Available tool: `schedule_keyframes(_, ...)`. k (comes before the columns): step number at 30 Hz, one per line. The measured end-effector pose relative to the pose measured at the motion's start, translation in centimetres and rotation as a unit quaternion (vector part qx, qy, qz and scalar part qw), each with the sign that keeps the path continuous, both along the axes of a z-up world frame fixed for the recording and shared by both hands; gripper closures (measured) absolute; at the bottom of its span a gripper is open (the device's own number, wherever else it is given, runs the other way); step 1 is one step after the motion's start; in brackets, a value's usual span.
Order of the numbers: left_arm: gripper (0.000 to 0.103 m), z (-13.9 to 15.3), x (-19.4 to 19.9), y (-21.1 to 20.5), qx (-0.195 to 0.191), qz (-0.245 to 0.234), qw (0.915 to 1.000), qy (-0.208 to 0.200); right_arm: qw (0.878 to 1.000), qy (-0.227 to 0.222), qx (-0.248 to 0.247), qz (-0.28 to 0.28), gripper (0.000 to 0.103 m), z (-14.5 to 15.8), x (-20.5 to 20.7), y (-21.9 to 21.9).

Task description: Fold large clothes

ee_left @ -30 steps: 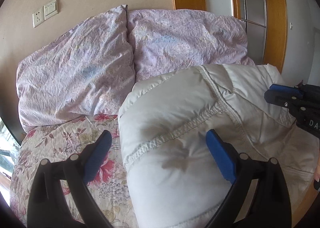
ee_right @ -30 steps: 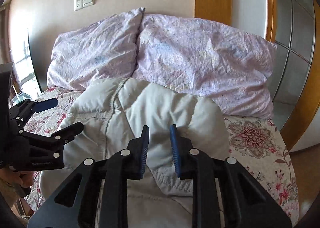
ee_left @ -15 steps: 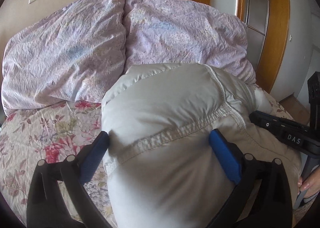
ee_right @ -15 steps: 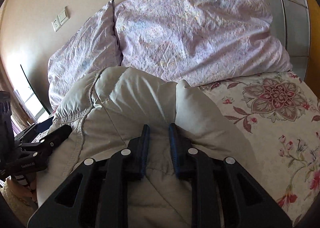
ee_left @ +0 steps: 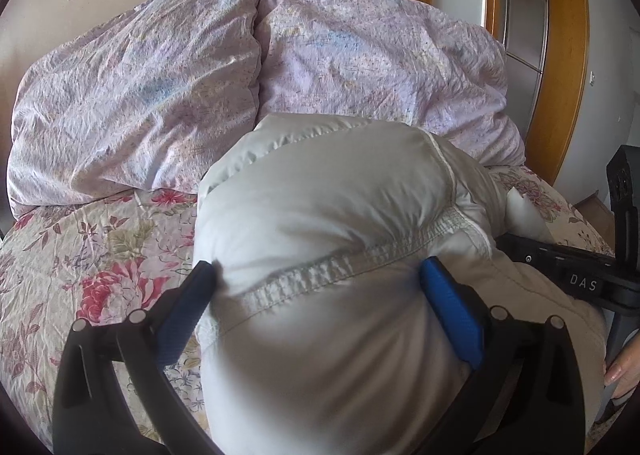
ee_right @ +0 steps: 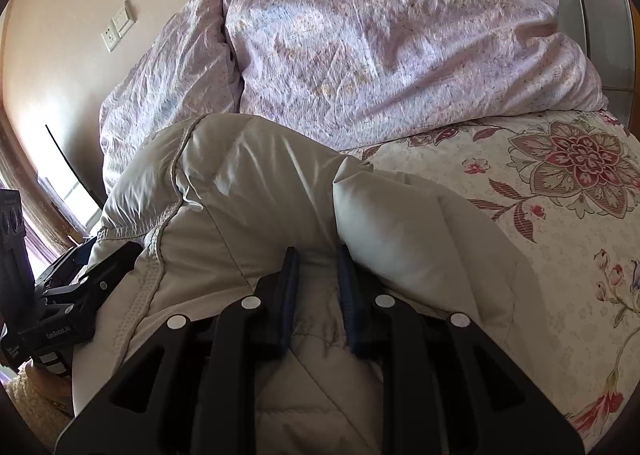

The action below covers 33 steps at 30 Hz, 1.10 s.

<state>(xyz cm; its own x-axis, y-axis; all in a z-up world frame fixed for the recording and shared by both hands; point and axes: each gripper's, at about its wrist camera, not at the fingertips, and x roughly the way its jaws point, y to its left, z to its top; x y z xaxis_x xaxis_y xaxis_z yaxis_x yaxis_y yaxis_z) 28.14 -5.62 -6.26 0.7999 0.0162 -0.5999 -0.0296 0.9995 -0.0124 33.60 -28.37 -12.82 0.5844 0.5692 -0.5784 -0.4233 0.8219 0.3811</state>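
Observation:
A puffy off-white down jacket (ee_left: pixel 328 223) lies bunched on the floral bed, also in the right wrist view (ee_right: pixel 248 183). My left gripper (ee_left: pixel 320 271) is wide open, its blue fingers straddling a bulging fold with a stitched seam; the left finger (ee_left: pixel 192 303) presses the fold's side. My right gripper (ee_right: pixel 318 255) is nearly closed, its fingers pinching a fold of the jacket on its right side. The right gripper shows at the right edge of the left wrist view (ee_left: pixel 576 279); the left gripper shows at the left edge of the right wrist view (ee_right: pixel 68 295).
Two lilac pillows (ee_left: pixel 160 87) (ee_right: pixel 380 35) lean against the wall behind the jacket. The floral bedspread (ee_left: pixel 80 255) (ee_right: pixel 560 215) lies on both sides. A wooden door frame (ee_left: pixel 560 55) stands at the right.
Both grippers moved forward and down onto the jacket, pushing it toward the pillows. The jacket bunched up higher. The left finger now touches the fold.

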Motion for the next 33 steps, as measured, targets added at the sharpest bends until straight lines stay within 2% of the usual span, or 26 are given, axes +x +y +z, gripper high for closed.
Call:
schedule_keyframes(3, 0.002, 0.1, 0.1, -0.2, 0.008, 0.002, 1.0000, 0.005, 1.000, 0.011, -0.010, 0.004, 0.083, 0.2, 0.4, 0.1)
schedule_keyframes(6, 0.002, 1.4, -0.2, -0.1, 0.019, -0.006, 0.9997, 0.016, 0.998, 0.025, -0.050, -0.009, 0.083, 2.4, 0.0, 0.1)
schedule_keyframes(9, 0.002, 3.8, -1.4, 0.8, 0.038, 0.000, 0.9990, -0.021, 0.999, -0.028, -0.017, -0.039, 0.083, 6.2, -1.9, -2.3)
schedule_keyframes(11, 0.002, 5.1, -1.2, 1.4, 0.033, 0.000, 0.9990, -0.028, 0.998, -0.040, 0.012, -0.052, 0.083, 7.8, -2.2, -3.3)
schedule_keyframes(12, 0.002, 5.5, -0.8, 1.5, 0.030, 0.000, 0.9992, -0.025, 0.998, -0.040, 0.008, -0.052, 0.083, 8.0, -1.9, -3.0)
schedule_keyframes(15, 0.002, 5.4, 0.7, 1.0, 0.055, 0.001, 0.9984, -0.013, 0.997, -0.047, -0.041, -0.046, 0.083, 7.5, -1.0, -0.7)
schedule_keyframes(18, 0.002, 4.2, 2.1, 0.0, 0.092, 0.004, 0.9957, -0.005, 0.996, -0.058, -0.060, -0.036, 0.083, 7.1, -0.2, 1.0)
schedule_keyframes(21, 0.002, 3.5, 2.7, -0.7, 0.113, 0.007, 0.9935, -0.012, 0.995, -0.045, -0.082, -0.038, 0.083, 6.0, 1.1, 2.1)
schedule_keyframes(23, 0.002, 3.1, 3.1, -0.8, 0.105, 0.003, 0.9944, -0.007, 0.996, -0.017, -0.084, -0.032, 0.083, 4.2, 2.4, 2.1)
schedule_keyframes(28, 0.002, 1.7, 4.6, 0.1, 0.053, 0.000, 0.9983, 0.026, 0.997, -0.017, -0.078, -0.022, 0.083, 2.2, 3.0, 1.8)
schedule_keyframes(33, 0.002, 0.5, 4.9, -0.1, 0.051, 0.011, 0.9984, 0.022, 0.997, -0.020, -0.077, -0.015, 0.083, 1.2, 3.5, 2.2)
